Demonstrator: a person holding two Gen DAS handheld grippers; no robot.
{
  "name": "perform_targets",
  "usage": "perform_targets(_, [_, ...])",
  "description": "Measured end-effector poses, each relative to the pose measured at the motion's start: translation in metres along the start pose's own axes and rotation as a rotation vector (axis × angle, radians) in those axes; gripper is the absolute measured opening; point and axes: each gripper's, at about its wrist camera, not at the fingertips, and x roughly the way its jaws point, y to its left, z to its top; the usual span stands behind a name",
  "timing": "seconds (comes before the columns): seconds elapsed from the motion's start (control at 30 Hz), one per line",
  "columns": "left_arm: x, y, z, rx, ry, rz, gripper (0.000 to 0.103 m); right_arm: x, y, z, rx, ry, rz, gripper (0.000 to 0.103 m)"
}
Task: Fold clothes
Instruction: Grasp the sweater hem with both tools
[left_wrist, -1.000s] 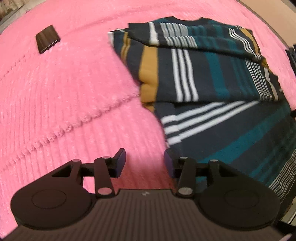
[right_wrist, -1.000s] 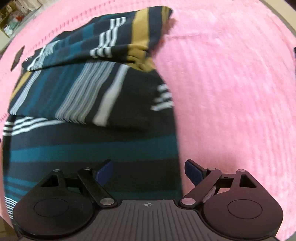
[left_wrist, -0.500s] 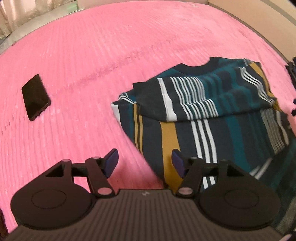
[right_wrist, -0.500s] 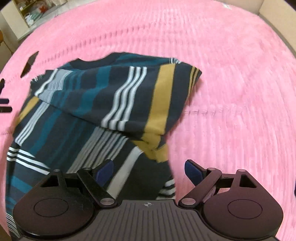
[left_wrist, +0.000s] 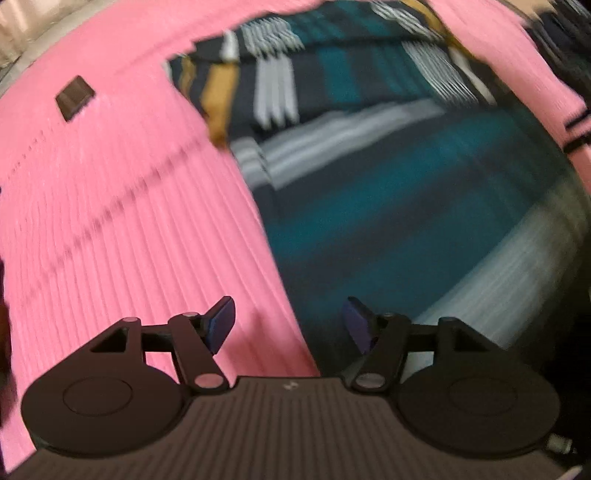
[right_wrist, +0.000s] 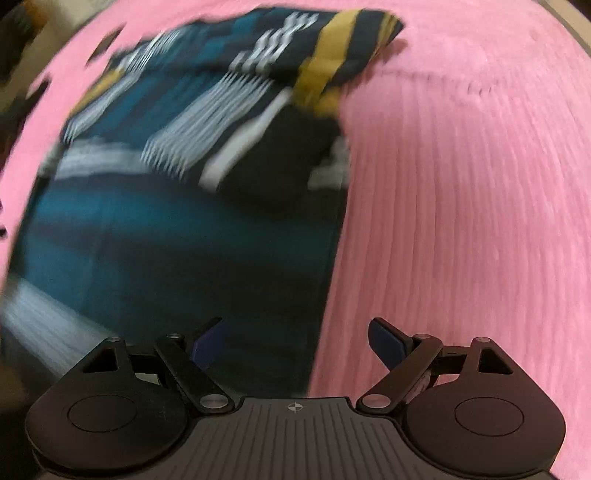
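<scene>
One striped shirt (left_wrist: 388, 192), navy, teal, white and mustard, lies part-folded on the pink ribbed blanket (left_wrist: 122, 206). Left gripper (left_wrist: 288, 321) released, empty, over the shirt's left edge. Right gripper (right_wrist: 295, 343) spread wide, empty, over its right edge. One dark phone (left_wrist: 75, 98) lies apart.

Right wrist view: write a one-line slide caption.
Open right gripper above the near edge of a partly folded striped shirt lying on a pink blanket, nothing between its jaws.

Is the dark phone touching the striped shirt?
Apart. The left wrist view shows the phone lying alone on the pink blanket, with a broad strip of bare blanket between it and the striped shirt.
</scene>
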Motion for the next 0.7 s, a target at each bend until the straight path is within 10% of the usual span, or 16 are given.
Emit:
perform_targets(0.37, [-0.028,-0.103,-0.149,0.631,-0.104,-0.068,0.061,-0.022,0.061,-0.095,0.019,0.022,-0.066,0.087])
perform_targets(0.6, [0.018,-0.144,-0.184,0.880,-0.131,0.181,0.057,-0.012,0.080,-0.091,-0.095,-0.013,-0.024,0.087])
perform_targets(0.7, [0.020,-0.145,-0.185,0.926,-0.106,0.221,0.036,-0.014,0.081,-0.098,-0.159,-0.035,-0.012,0.087])
